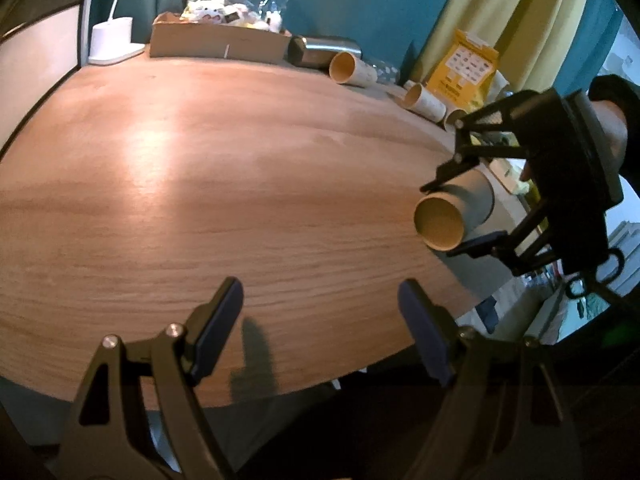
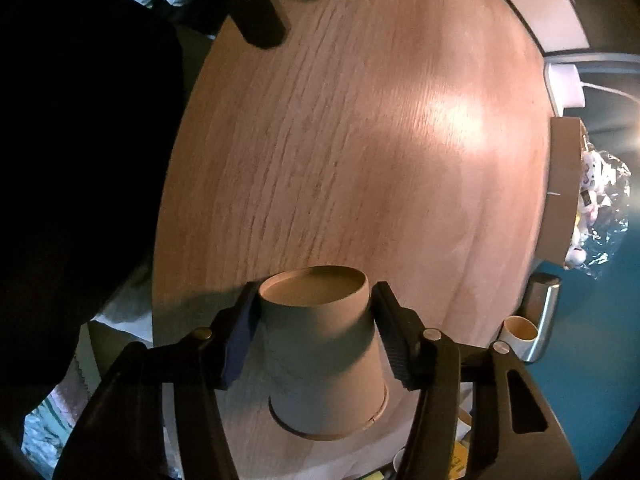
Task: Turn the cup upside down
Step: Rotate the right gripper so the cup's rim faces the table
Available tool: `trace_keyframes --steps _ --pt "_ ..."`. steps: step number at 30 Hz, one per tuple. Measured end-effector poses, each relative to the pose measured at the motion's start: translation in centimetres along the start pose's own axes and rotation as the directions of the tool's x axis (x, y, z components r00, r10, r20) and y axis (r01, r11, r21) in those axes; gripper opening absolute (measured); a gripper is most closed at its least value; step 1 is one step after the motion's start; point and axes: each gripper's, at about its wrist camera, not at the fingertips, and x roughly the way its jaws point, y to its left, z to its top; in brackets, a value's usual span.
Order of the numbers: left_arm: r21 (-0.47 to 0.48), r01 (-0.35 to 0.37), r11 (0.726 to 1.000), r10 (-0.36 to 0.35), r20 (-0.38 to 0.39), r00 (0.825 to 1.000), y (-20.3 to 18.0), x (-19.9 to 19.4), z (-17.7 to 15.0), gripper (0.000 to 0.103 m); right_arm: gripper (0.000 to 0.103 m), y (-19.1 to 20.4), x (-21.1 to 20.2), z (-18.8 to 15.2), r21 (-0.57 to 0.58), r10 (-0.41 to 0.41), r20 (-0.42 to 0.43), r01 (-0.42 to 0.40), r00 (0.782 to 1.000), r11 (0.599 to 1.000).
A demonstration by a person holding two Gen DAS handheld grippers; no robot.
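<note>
Cup: I see a plain brown paper cup (image 1: 450,212) (image 2: 324,344), empty.
Pose: on its side in the air, mouth sideways in my left view.
Place: over the worktop's (image 1: 240,184) edge.

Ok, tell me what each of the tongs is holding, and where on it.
Right tongs: shut on the paper cup, pads on opposite sides of its wall, nearer the base than the rim. Left tongs: open, holding nothing.

Wooden table (image 1: 180,184), teal wall (image 1: 360,0), yellow curtain (image 1: 532,12).
</note>
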Motion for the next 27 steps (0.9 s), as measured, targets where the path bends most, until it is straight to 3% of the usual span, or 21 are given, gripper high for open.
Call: trace_keyframes --steps 5,8,10,13,16,19,22,25,27 --pt "-0.004 0.002 1.0 -0.002 0.0 1.0 0.1 0.1 0.0 0.081 0.059 -1.4 0.1 0.0 0.056 0.019 0.005 -0.019 1.0 0.998" --pt "-0.007 -0.004 1.0 0.004 0.0 1.0 -0.1 0.2 0.2 0.081 0.059 -3.1 -0.5 -0.6 0.161 0.002 0.052 -0.01 0.999 0.987" --pt "-0.005 -0.008 1.0 0.008 0.005 1.0 -0.3 0.3 0.5 0.081 0.059 -4.4 -1.3 -1.6 0.268 -0.021 0.102 -0.008 0.995 0.963" --pt "-0.006 -0.006 1.0 0.006 0.019 1.0 -0.7 0.5 1.1 0.081 0.059 -6.2 -2.2 -3.8 0.454 -0.08 0.19 -0.016 0.979 0.891" --pt "-0.003 -0.011 1.0 0.011 0.029 1.0 -1.4 0.9 2.0 0.081 0.059 -7.3 -3.0 -6.3 0.644 -0.17 0.281 -0.055 0.944 0.763" --pt "0.017 -0.017 1.0 0.016 0.043 0.999 -2.5 1.3 3.0 0.081 0.059 -7.3 -3.5 -9.3 0.803 -0.304 0.342 -0.108 0.889 0.586" --pt "0.043 -0.016 0.999 0.013 0.061 0.998 -3.7 1.7 3.9 0.081 0.059 -5.6 -3.8 -12.1 0.915 -0.46 0.329 -0.157 0.824 0.373" --pt "0.059 -0.019 0.998 0.015 0.062 0.998 -5.0 2.8 4.9 0.081 0.059 -3.5 -3.7 -14.4 0.953 -0.58 0.302 -0.233 0.757 0.192" --pt "0.07 -0.019 0.997 0.014 0.065 0.998 -5.5 3.2 5.3 0.081 0.059 -2.3 -3.3 -15.3 0.96 -0.616 0.271 -0.258 0.74 0.113"
